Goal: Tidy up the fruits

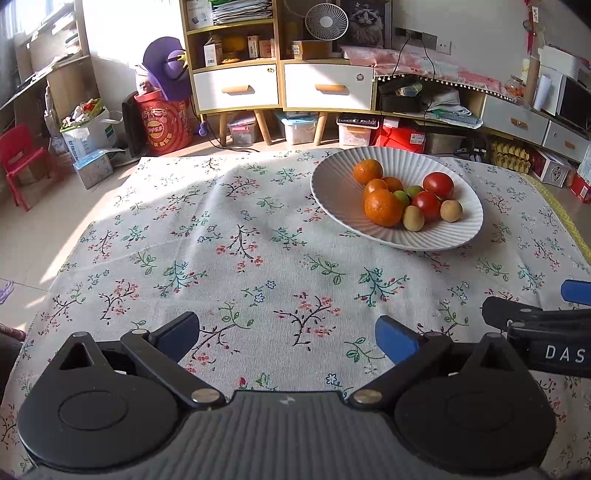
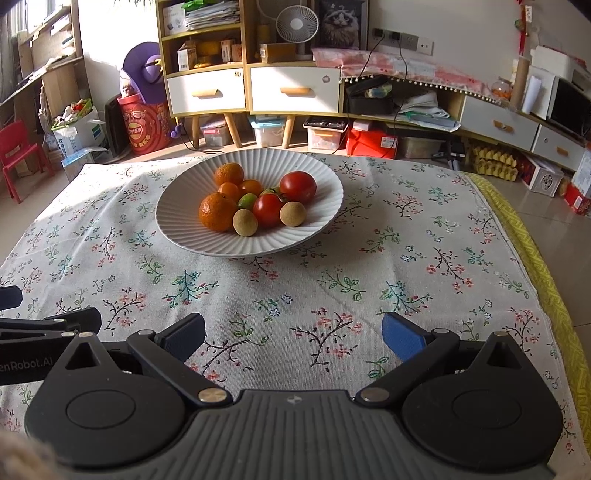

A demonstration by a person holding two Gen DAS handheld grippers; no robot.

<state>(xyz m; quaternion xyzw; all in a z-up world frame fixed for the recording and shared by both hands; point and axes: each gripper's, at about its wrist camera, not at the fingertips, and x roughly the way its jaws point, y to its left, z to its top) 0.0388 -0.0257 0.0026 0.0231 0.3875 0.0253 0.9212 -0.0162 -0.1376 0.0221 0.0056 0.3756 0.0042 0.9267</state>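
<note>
Above a counter [image 2: 424, 258] draped in a floral cloth, both grippers hover with nothing between their fingers. Seen from its own camera, the left gripper [image 1: 286, 338] has its fingers spread wide, one dark pad on the left and one blue pad [image 1: 397, 338] on the right, over bare cloth. The right gripper [image 2: 293, 338] is likewise spread wide and empty, and its black frame also shows at the right edge of the left wrist view, just beside the left gripper.

All the fruit sits in a white ribbed bowl [image 2: 184, 236] that rests on the cloth, well ahead of both grippers. From the right wrist camera the bowl lies ahead and slightly left; from the left wrist camera the bowl lies ahead and to the right. Inside it, a large orange [image 2: 218, 212] lies at the near left, with a smaller orange [image 2: 229, 173] at the back. Two red tomatoes [image 2: 297, 186] sit toward the right side, one behind the other. Two small tan round fruits [image 2: 245, 222] rest at the near rim of the pile, touching the front tomato. A green fruit [image 2: 246, 200] is partly hidden in the middle of the heap.

Behind the counter stand shelves with white drawers [image 2: 207, 90] and a small fan [image 2: 297, 24]
</note>
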